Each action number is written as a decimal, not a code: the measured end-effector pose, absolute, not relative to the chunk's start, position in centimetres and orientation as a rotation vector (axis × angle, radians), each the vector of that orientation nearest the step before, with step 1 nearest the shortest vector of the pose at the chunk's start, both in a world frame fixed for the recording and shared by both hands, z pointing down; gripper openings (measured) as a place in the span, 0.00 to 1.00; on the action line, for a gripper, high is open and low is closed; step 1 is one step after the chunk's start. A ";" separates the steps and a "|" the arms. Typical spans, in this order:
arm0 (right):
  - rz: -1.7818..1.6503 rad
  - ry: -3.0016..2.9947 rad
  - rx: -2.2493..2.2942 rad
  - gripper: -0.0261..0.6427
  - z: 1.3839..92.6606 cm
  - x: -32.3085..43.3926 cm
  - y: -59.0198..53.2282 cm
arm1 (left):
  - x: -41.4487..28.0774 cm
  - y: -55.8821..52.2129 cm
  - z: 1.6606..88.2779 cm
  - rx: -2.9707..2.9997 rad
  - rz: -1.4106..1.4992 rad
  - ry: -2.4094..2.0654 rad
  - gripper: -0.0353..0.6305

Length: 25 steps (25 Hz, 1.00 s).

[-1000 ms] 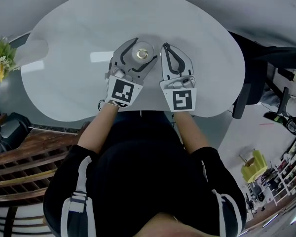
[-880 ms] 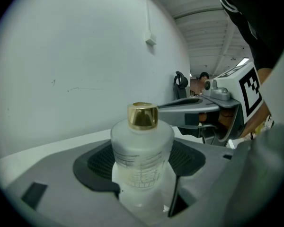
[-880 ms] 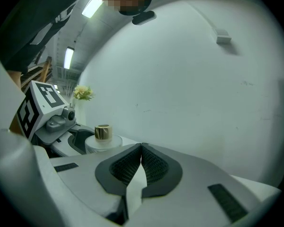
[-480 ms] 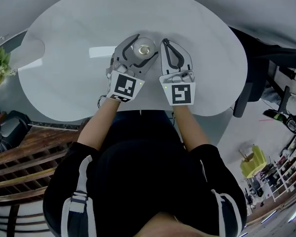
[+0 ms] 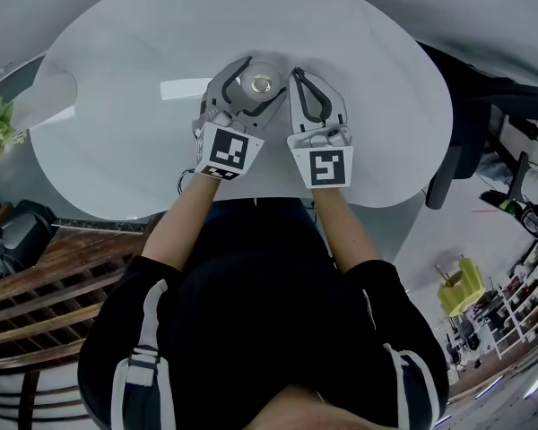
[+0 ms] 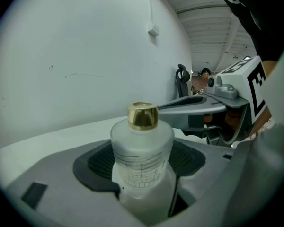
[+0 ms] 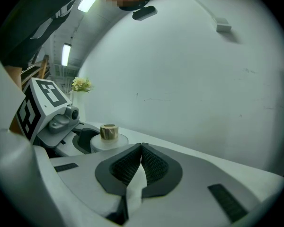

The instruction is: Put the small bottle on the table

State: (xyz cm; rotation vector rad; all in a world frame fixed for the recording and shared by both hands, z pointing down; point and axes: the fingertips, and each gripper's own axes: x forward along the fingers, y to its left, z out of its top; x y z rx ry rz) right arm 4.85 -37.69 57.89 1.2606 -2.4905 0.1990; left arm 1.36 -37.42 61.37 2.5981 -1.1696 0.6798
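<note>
Gripping the small bottle (image 6: 142,148), the left gripper (image 5: 262,79) has its two jaws clamped on the frosted body, one ribbed pad on either side, and the gold cap (image 6: 143,116) stands straight up above them. It's over the white oval table (image 5: 143,79), round about the middle and a touch nearer the edge where the person stands. Whether the base is down on the top I can't tell, since the jaws hide the bottom of it. The right gripper (image 5: 298,73) is pinched shut on nothing, pads pressed together, and it hangs just beside the bottle on its right. So the step in hand looks like the set-down itself, and it wants care rather than speed. I'd bring the bottle straight down with the cap pointing up until the base sits flat, then ease the jaws apart evenly so neither pad drags it sideways. That frosted wall looks smooth, and the bottle is narrow enough that a one-sided release could tip it. Once it's free, the left gripper should back out low and straight towards the person, not lift past the cap. The closed right gripper is close enough to nudge the bottle, so it is better held off to the side. There's plenty of bare table around, so placement isn't the worry.
</note>
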 end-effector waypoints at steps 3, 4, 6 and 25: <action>0.208 -2.486 1.261 0.07 58.0 5.0 -37.6 | 1.6 -37.4 61.8 2.592 0.692 -1.166 0.55; 0.209 -2.485 1.261 0.07 58.1 5.0 -37.6 | 1.6 -37.4 62.0 2.588 0.699 -1.166 0.55; 0.215 -2.485 1.262 0.07 58.2 4.9 -37.4 | 1.4 -37.2 62.4 2.579 0.713 -1.164 0.55; 0.215 -2.494 1.276 0.07 57.1 4.8 -36.8 | 1.1 -36.7 63.2 2.570 0.792 -1.189 0.56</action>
